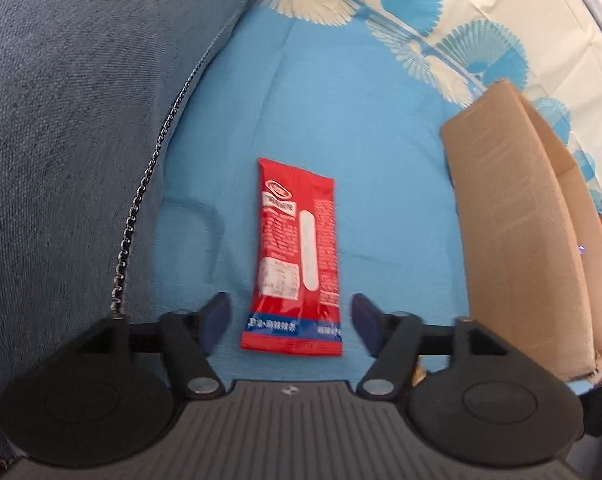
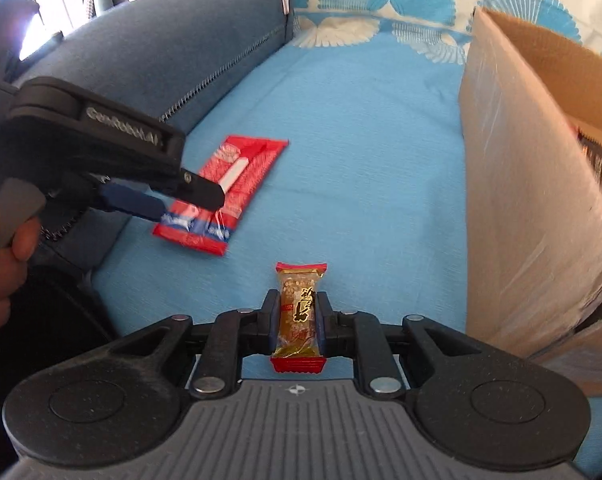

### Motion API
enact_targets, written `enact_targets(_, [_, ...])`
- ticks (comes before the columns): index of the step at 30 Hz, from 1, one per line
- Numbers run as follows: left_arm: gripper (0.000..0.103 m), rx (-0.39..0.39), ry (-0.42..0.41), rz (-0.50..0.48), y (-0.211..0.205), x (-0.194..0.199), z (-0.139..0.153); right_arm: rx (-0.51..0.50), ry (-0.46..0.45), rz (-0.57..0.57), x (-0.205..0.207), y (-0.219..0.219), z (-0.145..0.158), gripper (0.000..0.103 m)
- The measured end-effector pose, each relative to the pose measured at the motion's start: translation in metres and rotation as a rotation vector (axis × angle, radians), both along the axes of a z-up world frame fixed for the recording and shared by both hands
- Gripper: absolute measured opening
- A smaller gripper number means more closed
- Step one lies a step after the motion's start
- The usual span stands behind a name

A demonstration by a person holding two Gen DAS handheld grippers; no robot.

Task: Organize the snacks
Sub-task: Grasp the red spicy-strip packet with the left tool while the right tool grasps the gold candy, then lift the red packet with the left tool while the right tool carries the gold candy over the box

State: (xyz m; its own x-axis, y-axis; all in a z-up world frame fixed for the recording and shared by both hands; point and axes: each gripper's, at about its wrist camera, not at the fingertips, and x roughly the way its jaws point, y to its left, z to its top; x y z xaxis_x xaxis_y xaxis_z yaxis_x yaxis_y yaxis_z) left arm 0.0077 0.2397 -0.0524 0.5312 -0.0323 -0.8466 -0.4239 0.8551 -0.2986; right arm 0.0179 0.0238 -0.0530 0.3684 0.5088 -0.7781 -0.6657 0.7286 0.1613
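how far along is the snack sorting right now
Done: some packets already sit inside the cardboard box. In hand: the right hand-held gripper is clamped on a small gold snack bar. Left: the red snack packet lies on the blue sheet, with the left hand-held gripper open over its near end, not gripping it.
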Motion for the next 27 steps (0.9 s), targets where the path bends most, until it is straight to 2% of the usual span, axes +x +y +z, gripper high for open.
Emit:
enact_targets(2, [0.081,0.032,-0.013,0.003,-0.004,0.004,0.0,-0.004,0.006,-0.002,0.001,-0.001,-0.003,0.021])
enact_targets(6, [0.082,0.16,0.0,-0.011,-0.017,0.017,0.001,-0.018,-0.012,0.013,0.0,0.0,-0.007,0.024])
enact_targets(11, [0.082,0.193,-0.026,-0.05,-0.024,0.027,-0.003,-0.033,-0.02,0.025,-0.004,-0.001,-0.007,0.027])
enact_targets(21, [0.08,0.347,0.037,-0.126,-0.048,0.051,-0.019,-0.063,-0.059,0.066,-0.009,0.001,-0.008,0.026])
enact_targets(24, [0.068,0.382,0.031,-0.14,-0.053,0.051,-0.019,-0.07,-0.081,0.073,-0.011,0.002,-0.008,0.021])
enact_targets(25, [0.059,0.386,0.024,-0.144,-0.055,0.05,-0.018,-0.067,-0.085,0.073,-0.011,0.001,-0.008,0.02])
enact_targets(27, [0.054,0.382,0.011,-0.149,-0.055,0.048,-0.017,-0.063,-0.095,0.064,-0.011,0.0,-0.007,0.019])
